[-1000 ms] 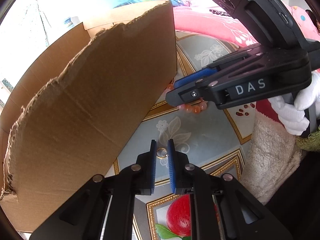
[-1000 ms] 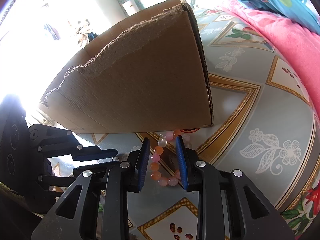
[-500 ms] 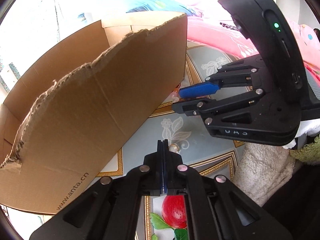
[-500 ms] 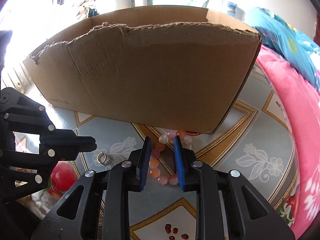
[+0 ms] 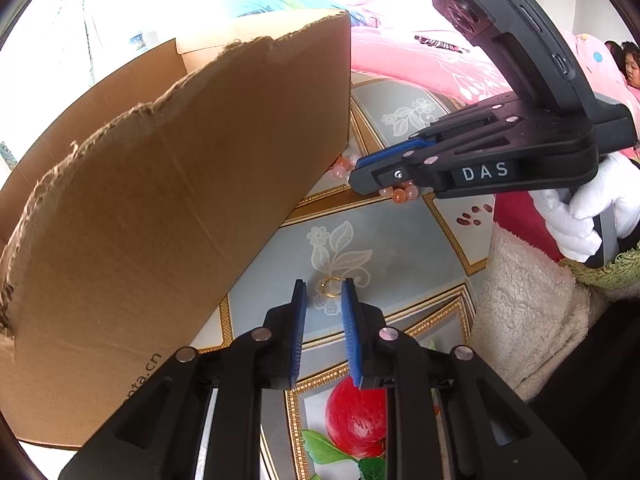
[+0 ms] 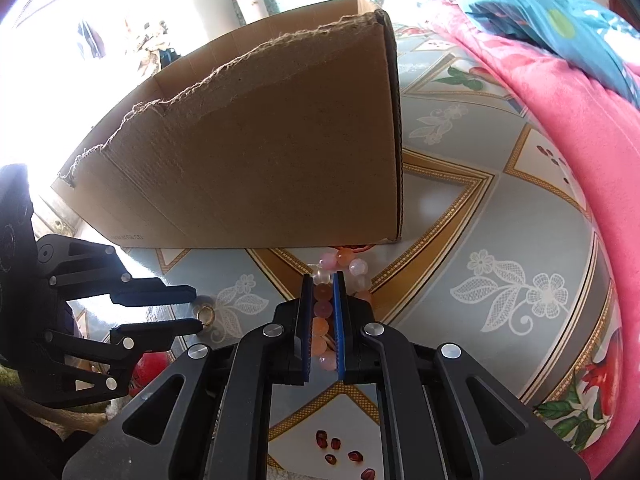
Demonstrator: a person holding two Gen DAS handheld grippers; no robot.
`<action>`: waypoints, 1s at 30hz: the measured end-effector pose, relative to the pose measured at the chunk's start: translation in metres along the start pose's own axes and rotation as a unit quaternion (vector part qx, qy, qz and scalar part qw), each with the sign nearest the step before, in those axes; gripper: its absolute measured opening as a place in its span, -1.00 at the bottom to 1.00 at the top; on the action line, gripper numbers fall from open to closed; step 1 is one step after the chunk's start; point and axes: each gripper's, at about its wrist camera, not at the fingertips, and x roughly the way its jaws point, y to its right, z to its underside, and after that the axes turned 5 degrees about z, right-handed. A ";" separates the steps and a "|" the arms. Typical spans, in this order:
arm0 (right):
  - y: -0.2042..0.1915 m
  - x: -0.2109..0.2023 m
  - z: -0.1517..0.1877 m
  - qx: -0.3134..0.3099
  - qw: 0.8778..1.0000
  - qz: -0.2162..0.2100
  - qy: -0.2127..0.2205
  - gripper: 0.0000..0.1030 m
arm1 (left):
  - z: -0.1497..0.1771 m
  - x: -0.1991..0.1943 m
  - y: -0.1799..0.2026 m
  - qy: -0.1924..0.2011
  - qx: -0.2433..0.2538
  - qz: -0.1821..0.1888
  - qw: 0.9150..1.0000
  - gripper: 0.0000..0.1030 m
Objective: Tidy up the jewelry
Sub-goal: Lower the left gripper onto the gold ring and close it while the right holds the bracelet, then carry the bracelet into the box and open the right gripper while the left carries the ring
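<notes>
A small gold ring (image 5: 331,286) lies on the patterned tablecloth (image 5: 400,240), just between the tips of my left gripper (image 5: 323,286). Its jaws are opening and the blue pads (image 5: 299,312) stand apart from the ring. The right wrist view shows the same ring (image 6: 205,314) beside the left gripper (image 6: 194,307). A bracelet of pink and orange beads (image 6: 322,308) lies by the corner of a cardboard box (image 6: 260,160). My right gripper (image 6: 322,280) is shut on one strand of it. From the left wrist view, the beads (image 5: 400,194) peek out under the right gripper (image 5: 356,174).
The torn-edged cardboard box (image 5: 180,200) fills the left and stands close to both grippers. A pink blanket (image 6: 580,120) runs along the right. A beige towel (image 5: 528,300) lies at the table's near right. A white-gloved hand (image 5: 580,216) holds the right gripper.
My left jaws, pressed together half a second ago, have parted around the ring. My right jaws have narrowed onto the bead strand over the last second.
</notes>
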 end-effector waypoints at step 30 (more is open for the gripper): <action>0.059 -0.052 -0.012 0.145 0.976 -0.152 0.054 -0.86 | -0.017 -0.038 0.000 0.075 -0.041 -0.009 0.996 -0.78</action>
